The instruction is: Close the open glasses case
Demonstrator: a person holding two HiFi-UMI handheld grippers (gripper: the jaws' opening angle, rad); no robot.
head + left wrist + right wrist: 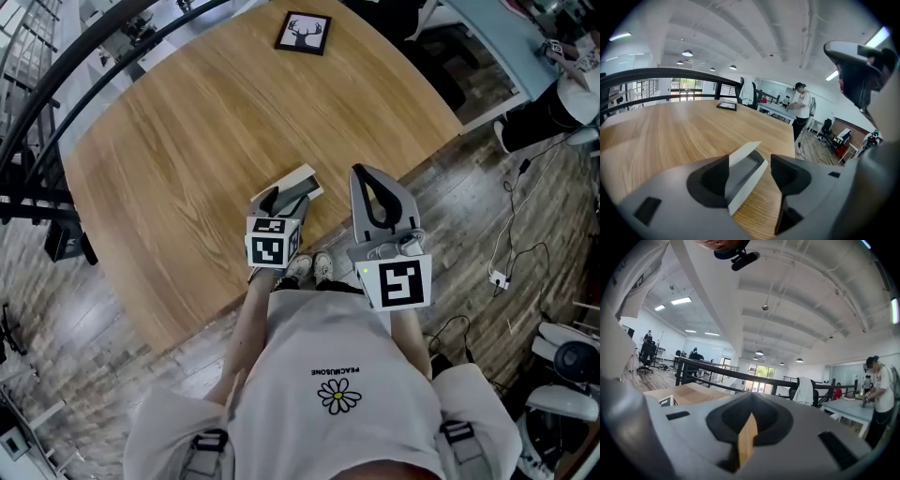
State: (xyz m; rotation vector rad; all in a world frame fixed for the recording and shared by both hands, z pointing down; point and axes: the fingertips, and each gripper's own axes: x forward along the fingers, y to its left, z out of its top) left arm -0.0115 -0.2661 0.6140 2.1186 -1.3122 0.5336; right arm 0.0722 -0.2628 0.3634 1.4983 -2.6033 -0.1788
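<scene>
The glasses case (303, 182) lies open near the front edge of the round wooden table (206, 122), showing a pale shell and a grey inside. My left gripper (280, 200) is open right at the case. In the left gripper view the case (746, 174) sits in the gap between the two spread jaws (750, 160), and its near end is hidden behind the left one. My right gripper (360, 172) is held off the table's front right edge, to the right of the case. It (747, 420) is shut with nothing in it; only a sliver of wood shows through the slit.
A small framed deer picture (303, 33) lies at the table's far side, also visible as a dark frame (727, 106). A black railing (56, 84) curves round the table's left. A person (802, 110) stands at a bench beyond the table. Cables trail across the floor (511, 253) on the right.
</scene>
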